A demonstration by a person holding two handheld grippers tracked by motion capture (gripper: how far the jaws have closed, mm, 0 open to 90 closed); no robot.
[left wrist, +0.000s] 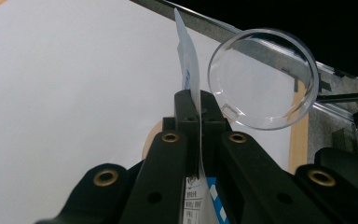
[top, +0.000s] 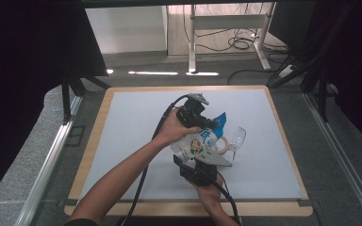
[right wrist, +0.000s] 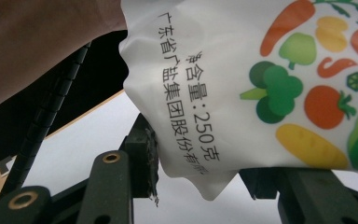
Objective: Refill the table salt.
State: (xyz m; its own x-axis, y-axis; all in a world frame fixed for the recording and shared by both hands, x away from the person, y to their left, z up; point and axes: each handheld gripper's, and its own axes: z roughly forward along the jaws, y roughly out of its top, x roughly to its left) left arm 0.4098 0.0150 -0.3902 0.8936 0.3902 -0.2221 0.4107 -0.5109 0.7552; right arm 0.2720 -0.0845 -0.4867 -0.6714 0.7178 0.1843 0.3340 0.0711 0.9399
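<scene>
Right now the person is holding a white bag printed with vegetables up off the mat, one gripper at each end, next to a clear glass lying tipped on its side. The left gripper is pinching the bag's thin top edge, its jaws pressed together on the blue-and-white film. The right gripper is clamping the bag's lower end; in the right gripper view the bag is sitting between the two pads, half-wide jaws squeezing its bulk.

Judging from this, the step is tilting the bag toward the glass to pour, or pulling the top open first; which one I cannot tell.

To do it well, the left grip should be staying firm on the seam, since thin film slips easily. The right gripper should be bearing the weight and doing the tilting, slowly, so the contents are not shifting all at once. The glass is resting loose and tipped, so nudging it could send it rolling; the bag's mouth should be coming in over the rim without touching it.
</scene>
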